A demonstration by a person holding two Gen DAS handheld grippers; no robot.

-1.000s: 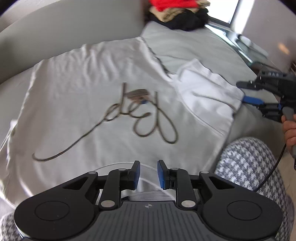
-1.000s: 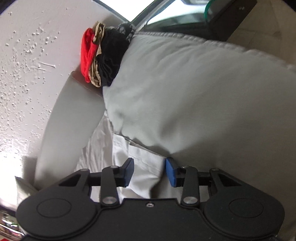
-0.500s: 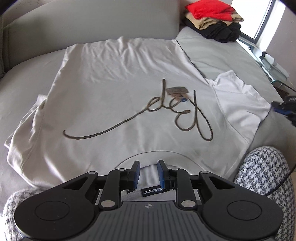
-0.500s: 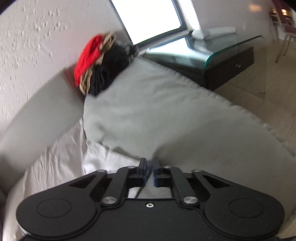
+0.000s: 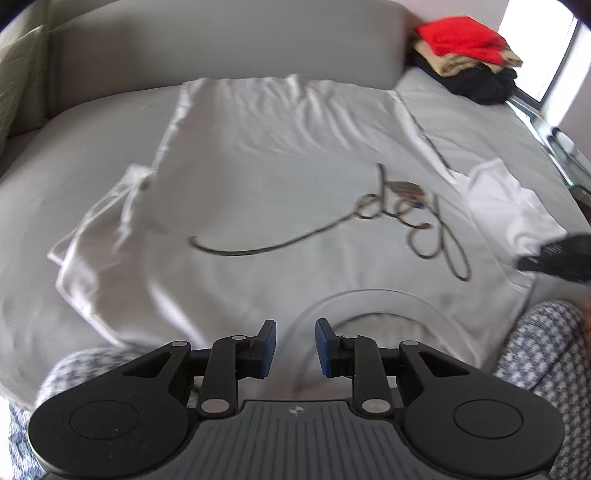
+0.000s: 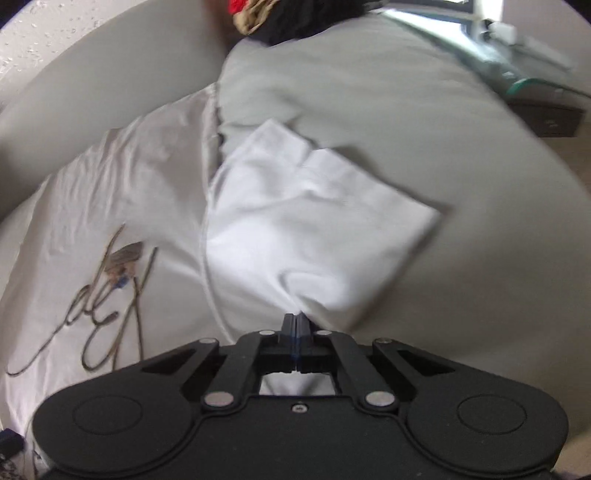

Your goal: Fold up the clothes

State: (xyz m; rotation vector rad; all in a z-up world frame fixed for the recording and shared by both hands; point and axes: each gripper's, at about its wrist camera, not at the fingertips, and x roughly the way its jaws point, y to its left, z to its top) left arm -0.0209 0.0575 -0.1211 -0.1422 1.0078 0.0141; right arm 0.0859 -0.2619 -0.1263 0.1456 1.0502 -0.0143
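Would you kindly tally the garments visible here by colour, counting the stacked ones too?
White T-shirt spread on the sofa: 1
Red garment atop the stack: 1
Tan garment in the stack: 1
Black garment at the bottom of the stack: 1
Total: 4, if each stack colour is one garment.

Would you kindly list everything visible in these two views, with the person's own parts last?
T-shirt: one, white with a dark script print, spread flat on the sofa.
Sleeve: one, white, pinched at its edge.
Sofa: one, grey, beneath the shirt.
Clothes pile: one, red, tan and black, far right sofa corner.
Glass side table: one, beyond the sofa.
Left hand-held gripper: black, blue pads, open near the collar.
Right hand-held gripper: black, shut on sleeve.
Trouser legs: houndstooth, bottom edge.
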